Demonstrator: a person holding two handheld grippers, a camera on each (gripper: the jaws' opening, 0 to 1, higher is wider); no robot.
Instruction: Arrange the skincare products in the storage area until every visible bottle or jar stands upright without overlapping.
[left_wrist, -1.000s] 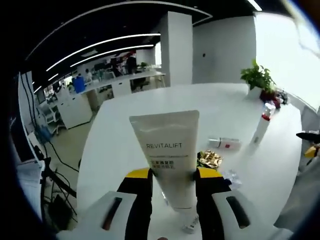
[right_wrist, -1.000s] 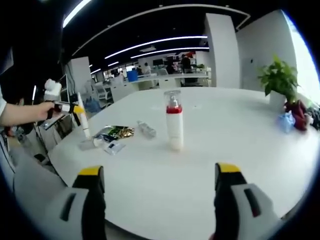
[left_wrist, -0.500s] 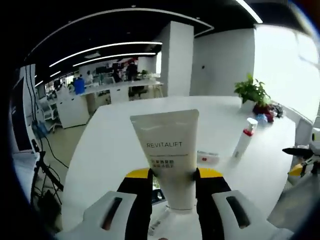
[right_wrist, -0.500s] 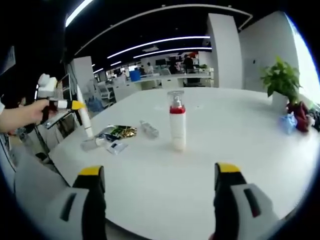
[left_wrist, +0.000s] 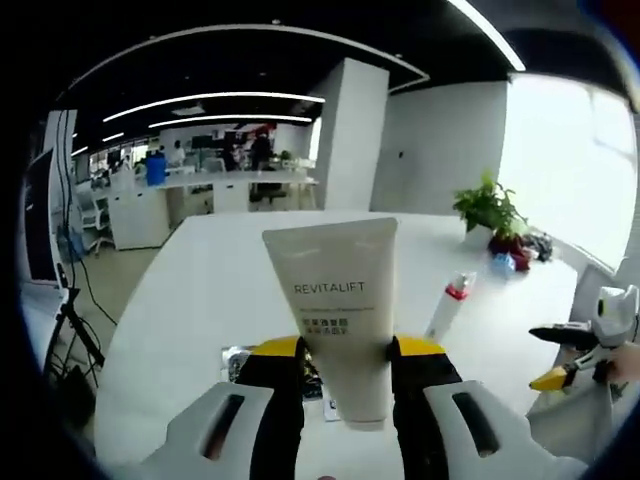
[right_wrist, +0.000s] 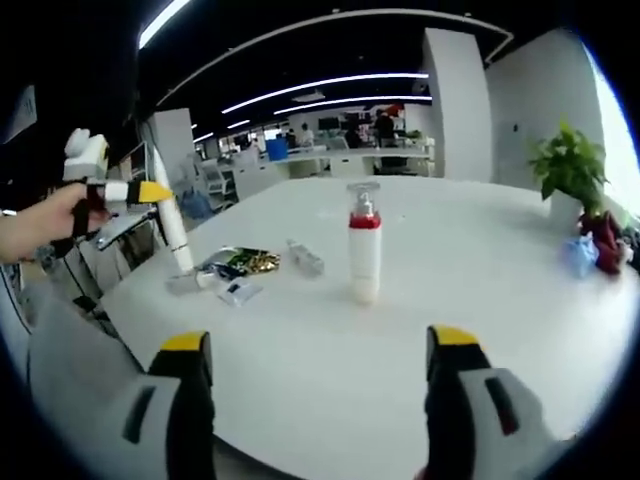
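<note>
- REVITALIFT tube (left_wrist: 340, 310), off-white with its flat crimped end up, stands clamped between the yellow-tipped jaws of the left gripper (left_wrist: 345, 365), lifted above the white table (left_wrist: 200, 300).
- From the right gripper view the same tube (right_wrist: 172, 225) shows at the far left, tilted, over the near left edge of the table (right_wrist: 480, 260), with the left gripper (right_wrist: 120, 192) held in a person's hand (right_wrist: 40, 220).
- Pump bottle (right_wrist: 364, 245), white with a red collar and clear cap, stands upright near the middle of the table, apart from everything else; in the left gripper view it (left_wrist: 447, 308) appears to the right of the tube.
- Left of the bottle lies a loose cluster: a gold foil sachet (right_wrist: 245, 262), a small clear bottle (right_wrist: 303, 258) on its side, and a small white tube (right_wrist: 235, 290) lying flat.
- Right gripper (right_wrist: 320, 365) hovers over the near table edge, jaws spread wide with nothing between them; it (left_wrist: 575, 355) also shows at the right of the left gripper view.
- A potted plant (right_wrist: 570, 170) stands at the far right of the table, with red and blue items (right_wrist: 595, 245) beside it.
</note>
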